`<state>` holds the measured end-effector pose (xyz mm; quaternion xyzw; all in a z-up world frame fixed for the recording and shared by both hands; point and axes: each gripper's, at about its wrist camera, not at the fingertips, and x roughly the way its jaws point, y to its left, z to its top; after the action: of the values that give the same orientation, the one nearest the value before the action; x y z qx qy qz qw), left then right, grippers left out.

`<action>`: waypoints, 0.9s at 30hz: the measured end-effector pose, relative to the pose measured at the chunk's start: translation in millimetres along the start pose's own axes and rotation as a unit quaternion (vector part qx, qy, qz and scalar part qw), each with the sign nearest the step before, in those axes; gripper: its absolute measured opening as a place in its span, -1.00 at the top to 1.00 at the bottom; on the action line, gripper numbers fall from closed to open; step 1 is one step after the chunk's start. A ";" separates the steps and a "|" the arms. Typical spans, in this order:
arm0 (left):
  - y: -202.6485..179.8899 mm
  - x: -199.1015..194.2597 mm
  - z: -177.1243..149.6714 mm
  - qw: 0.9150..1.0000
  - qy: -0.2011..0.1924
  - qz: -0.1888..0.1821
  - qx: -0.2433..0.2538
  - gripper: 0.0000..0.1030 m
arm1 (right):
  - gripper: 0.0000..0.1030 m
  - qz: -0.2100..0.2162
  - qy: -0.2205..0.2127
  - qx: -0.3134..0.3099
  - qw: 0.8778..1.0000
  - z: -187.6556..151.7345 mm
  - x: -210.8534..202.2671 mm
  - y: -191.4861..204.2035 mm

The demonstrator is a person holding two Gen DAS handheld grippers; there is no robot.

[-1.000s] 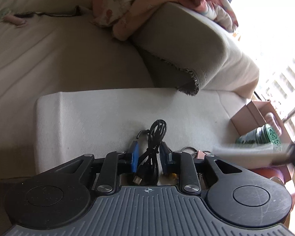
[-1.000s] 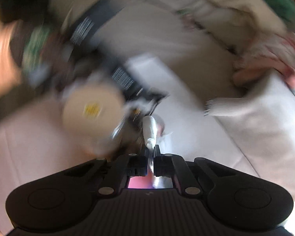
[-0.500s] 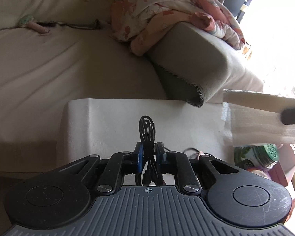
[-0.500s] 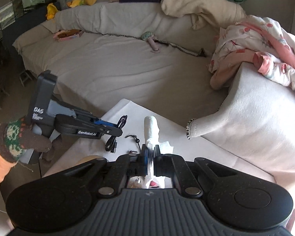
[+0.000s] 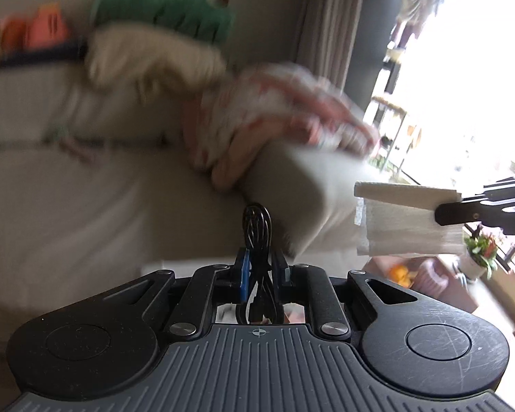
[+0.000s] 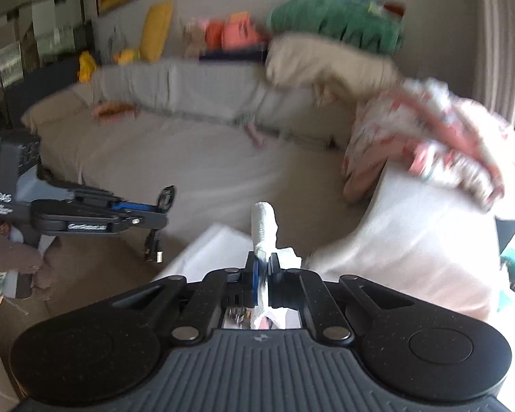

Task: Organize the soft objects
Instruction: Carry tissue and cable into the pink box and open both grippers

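In the left wrist view, bottom centre, the left gripper (image 5: 260,267) pinches a coiled black cable (image 5: 257,226). At right – mid-frame – the right gripper (image 5: 443,213) clamps a folded white cloth (image 5: 408,221), held in the air before a blurred beige sofa (image 5: 68,199).

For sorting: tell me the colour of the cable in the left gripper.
Black cable, clearest in the left wrist view.

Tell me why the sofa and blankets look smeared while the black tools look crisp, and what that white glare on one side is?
Left wrist view: the sofa is streaked, apparently by motion blur, while the left gripper and its black cable stay sharp; the window is blown out white. Right wrist view: the floral blanket is smeared, the right gripper and white towel sharper; straight edges bow from the fisheye.
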<state>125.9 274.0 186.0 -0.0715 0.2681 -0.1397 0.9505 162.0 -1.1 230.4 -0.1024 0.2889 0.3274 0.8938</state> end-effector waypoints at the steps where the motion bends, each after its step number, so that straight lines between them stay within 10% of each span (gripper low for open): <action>1: -10.3 -11.4 6.7 1.000 -0.015 -0.002 0.006 0.69 | 0.91 -0.004 -0.018 0.001 1.000 1.5 -14.6 -1.7; 9: -114.0 -35.3 39.4 0.992 -0.059 -0.110 0.006 0.68 | 0.91 -0.048 -0.119 0.050 0.990 -22.8 -126.3 -48.8; 18: -219.3 115.5 14.1 0.969 0.094 -0.226 -0.030 0.67 | 0.91 -0.087 -0.065 0.123 0.986 -99.8 -126.9 -134.6; 23: -226.8 178.9 -18.5 0.971 0.160 -0.175 -0.001 0.67 | 0.54 -0.038 0.013 0.166 0.985 -146.2 -62.5 -177.1; 27: -205.2 166.2 -20.9 0.978 0.139 -0.155 0.010 0.66 | 0.39 -0.051 0.037 0.160 0.985 -165.1 -37.4 -183.8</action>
<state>204.0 27.1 130.1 -0.0822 0.3822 -0.2971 0.8711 183.1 -222.7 117.0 0.0153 0.3649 0.2265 0.9030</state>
